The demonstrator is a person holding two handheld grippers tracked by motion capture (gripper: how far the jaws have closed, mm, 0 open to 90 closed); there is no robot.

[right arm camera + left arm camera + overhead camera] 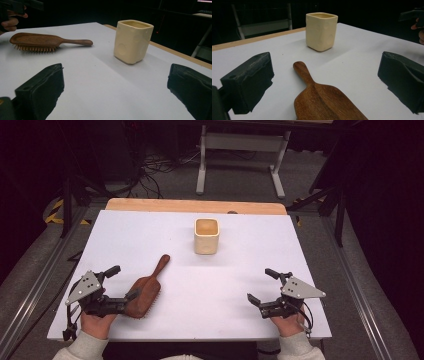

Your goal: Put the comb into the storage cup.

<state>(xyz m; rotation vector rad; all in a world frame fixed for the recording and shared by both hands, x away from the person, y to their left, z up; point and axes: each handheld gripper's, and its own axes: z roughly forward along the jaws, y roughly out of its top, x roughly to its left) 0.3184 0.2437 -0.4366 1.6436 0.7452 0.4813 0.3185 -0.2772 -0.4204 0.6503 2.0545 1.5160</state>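
A brown wooden hairbrush [147, 290] lies bristles down at the near left of the white table [250, 265], its handle pointing away toward a cream square cup [206, 236] that stands upright near the far middle. My left gripper [125, 281] is open, with the brush head between its jaws. In the left gripper view the brush [322, 100] lies between the spread jaws of that gripper [326, 65], and the cup [321, 31] stands beyond. My right gripper [261, 285] rests open at the near right, holding nothing. Its own view shows the gripper [116, 72], the cup [132, 41] and the brush [37, 41].
A bare wooden strip [195, 206] runs along the table's far edge. Beyond it stand a grey metal stand [240, 142] and loose cables on the floor [155, 170]. Metal rails [357, 285] flank both table sides.
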